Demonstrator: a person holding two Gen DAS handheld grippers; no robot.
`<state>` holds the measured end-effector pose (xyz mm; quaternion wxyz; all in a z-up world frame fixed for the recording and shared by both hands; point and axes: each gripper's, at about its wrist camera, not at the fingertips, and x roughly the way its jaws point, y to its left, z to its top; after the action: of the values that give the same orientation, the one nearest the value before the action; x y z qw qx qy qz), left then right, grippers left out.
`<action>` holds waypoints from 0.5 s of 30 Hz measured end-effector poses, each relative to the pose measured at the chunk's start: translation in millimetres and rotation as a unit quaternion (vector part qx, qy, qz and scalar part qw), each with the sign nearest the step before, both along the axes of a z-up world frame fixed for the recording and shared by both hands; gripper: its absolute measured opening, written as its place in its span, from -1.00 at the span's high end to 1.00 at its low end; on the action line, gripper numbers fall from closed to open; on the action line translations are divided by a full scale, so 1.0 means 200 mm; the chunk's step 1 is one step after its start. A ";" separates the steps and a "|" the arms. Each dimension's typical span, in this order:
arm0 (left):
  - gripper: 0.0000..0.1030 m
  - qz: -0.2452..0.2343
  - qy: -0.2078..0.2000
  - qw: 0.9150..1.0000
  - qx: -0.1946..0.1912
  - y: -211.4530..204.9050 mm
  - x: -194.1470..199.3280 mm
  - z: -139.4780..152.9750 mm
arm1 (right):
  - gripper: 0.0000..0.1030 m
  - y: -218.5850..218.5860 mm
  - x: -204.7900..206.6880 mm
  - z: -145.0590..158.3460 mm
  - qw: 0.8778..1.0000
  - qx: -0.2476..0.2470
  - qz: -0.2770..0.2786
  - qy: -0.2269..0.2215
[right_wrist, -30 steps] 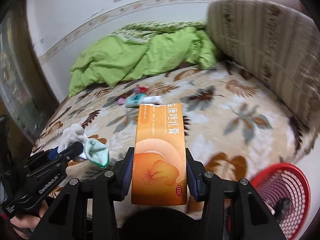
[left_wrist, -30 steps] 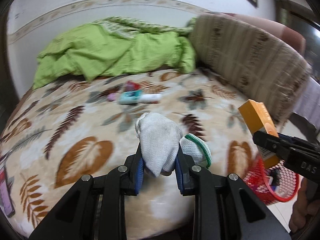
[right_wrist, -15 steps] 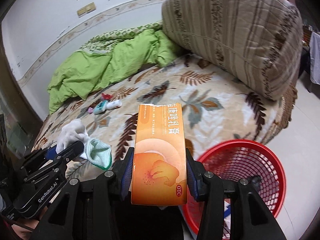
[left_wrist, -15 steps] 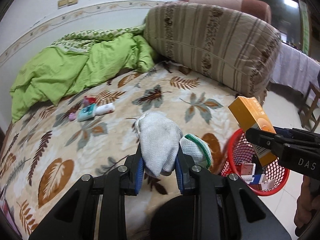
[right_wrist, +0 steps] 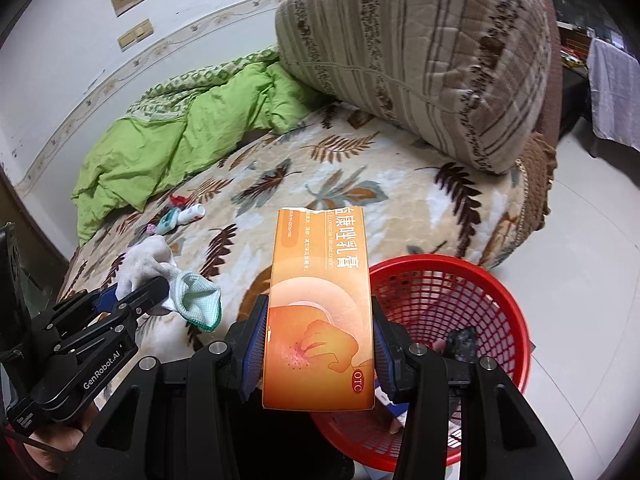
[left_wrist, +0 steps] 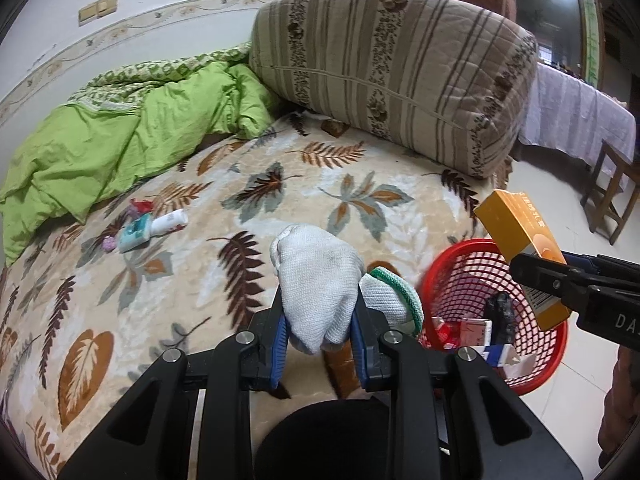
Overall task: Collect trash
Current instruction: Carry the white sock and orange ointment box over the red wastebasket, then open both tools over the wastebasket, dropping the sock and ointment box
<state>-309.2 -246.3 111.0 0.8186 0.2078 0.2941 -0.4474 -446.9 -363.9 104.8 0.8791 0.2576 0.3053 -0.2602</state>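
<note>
Left wrist: the left gripper (left_wrist: 320, 332) clamps a white knit glove (left_wrist: 316, 280); a red mesh basket (left_wrist: 460, 280) sits just right of it
Right wrist: the right gripper (right_wrist: 320, 344) pinches an orange ointment box (right_wrist: 320, 308), basket directly beyond and right

We see dim, even indoor light, soft shadows, strong fisheye bending with dark corners, and mostly sharp focus.

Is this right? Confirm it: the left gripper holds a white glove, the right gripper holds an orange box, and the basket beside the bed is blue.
Not quite: the basket is red, as the right wrist view shows. The left gripper does hold the white glove, and the right gripper the orange box.
</note>
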 end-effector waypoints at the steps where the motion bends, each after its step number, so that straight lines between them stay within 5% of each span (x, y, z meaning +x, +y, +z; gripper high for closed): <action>1: 0.50 -0.006 0.005 1.000 0.002 -0.01 -0.01 0.00 | 0.04 -0.01 -0.02 0.00 1.000 0.003 -0.004 0.000; 15: 0.48 -0.099 0.085 0.991 0.029 -0.26 -0.17 -0.05 | 0.04 -0.24 -0.25 -0.04 0.996 0.049 -0.067 -0.014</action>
<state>-343.1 -298.9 100.4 0.7360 0.2213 0.3534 -0.5334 -497.0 -411.2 97.5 0.8499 0.3243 0.2875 -0.2996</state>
